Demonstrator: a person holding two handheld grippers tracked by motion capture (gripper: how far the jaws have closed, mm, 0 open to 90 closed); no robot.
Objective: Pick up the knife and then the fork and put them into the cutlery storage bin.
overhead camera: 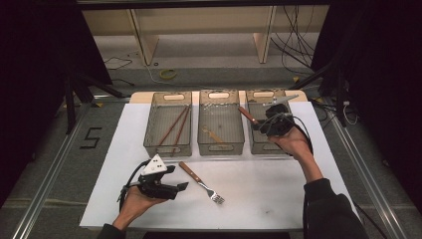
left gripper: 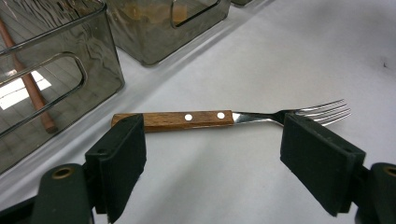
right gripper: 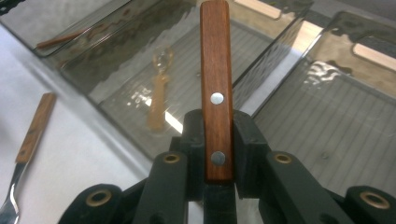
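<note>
Right gripper view: right tool (right gripper: 218, 154) pinches the wood handle of a knife (right gripper: 215, 84), two steel rivets showing, handle pointing up over the smoked-plastic bins. High view puts that tool (overhead camera: 275, 122) above the right bin (overhead camera: 259, 144), blade tip sticking out past it. Step looks like sorting cutlery by type; next move calls for lowering the knife into that bin and spreading the jaws. Left tool (left gripper: 229, 154) is spread wide, framing the fork (left gripper: 224, 117) flat on the white bench (overhead camera: 278, 194), not touching. Left bin holds chopsticks (overhead camera: 174, 125), middle bin (overhead camera: 220, 144) a translucent spoon (right gripper: 159, 93).
</note>
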